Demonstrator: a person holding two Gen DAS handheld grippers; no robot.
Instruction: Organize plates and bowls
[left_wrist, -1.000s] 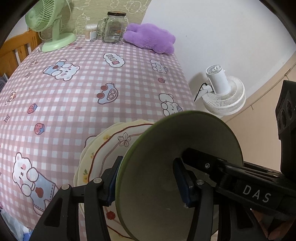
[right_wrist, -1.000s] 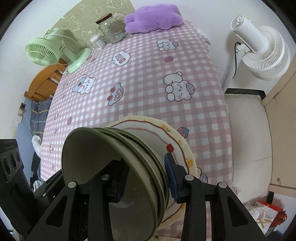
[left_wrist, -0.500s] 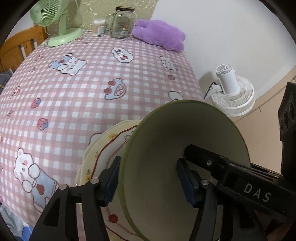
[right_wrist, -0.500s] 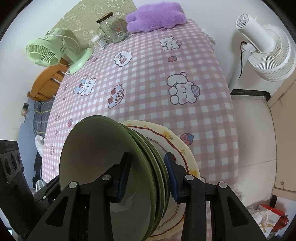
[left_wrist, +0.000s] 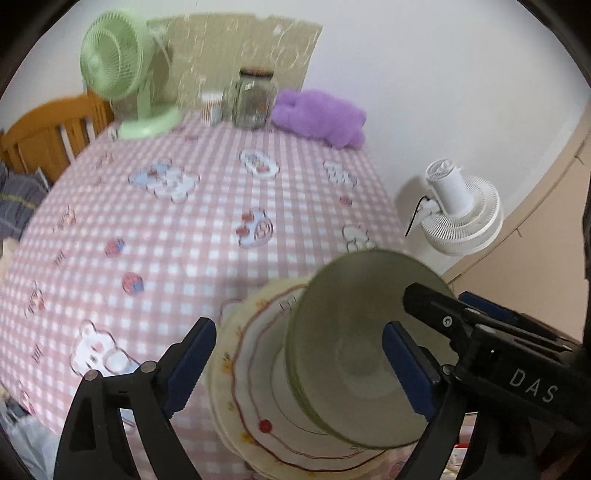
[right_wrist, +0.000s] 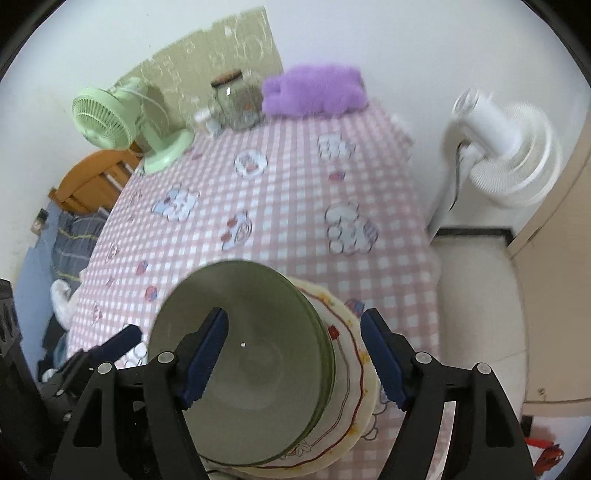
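Observation:
A stack of olive-green bowls (left_wrist: 351, 332) (right_wrist: 258, 332) rests on a pile of cream plates with red wavy rims (left_wrist: 255, 391) (right_wrist: 351, 384), at the near right corner of the pink checked table. My left gripper (left_wrist: 299, 365) straddles the bowls' left rim. Its jaws are opening wide and the blue pads (left_wrist: 192, 362) are clear of the rim. My right gripper (right_wrist: 295, 360) straddles the right rim with one finger (right_wrist: 205, 358) inside the top bowl. Its jaws are opening too, and neither pad presses. Each gripper shows at the edge of the other's view.
At the table's far end stand a green desk fan (left_wrist: 114, 66), a small white cup (left_wrist: 211, 107), a glass jar (left_wrist: 255, 98) and a purple plush (left_wrist: 321, 118). A white floor fan (right_wrist: 506, 147) stands right of the table, a wooden chair (left_wrist: 48, 136) at the left.
Both grippers have opened and let go of the green bowls' rims. They have risen and pulled back a little, and the bowls stay on the plates.

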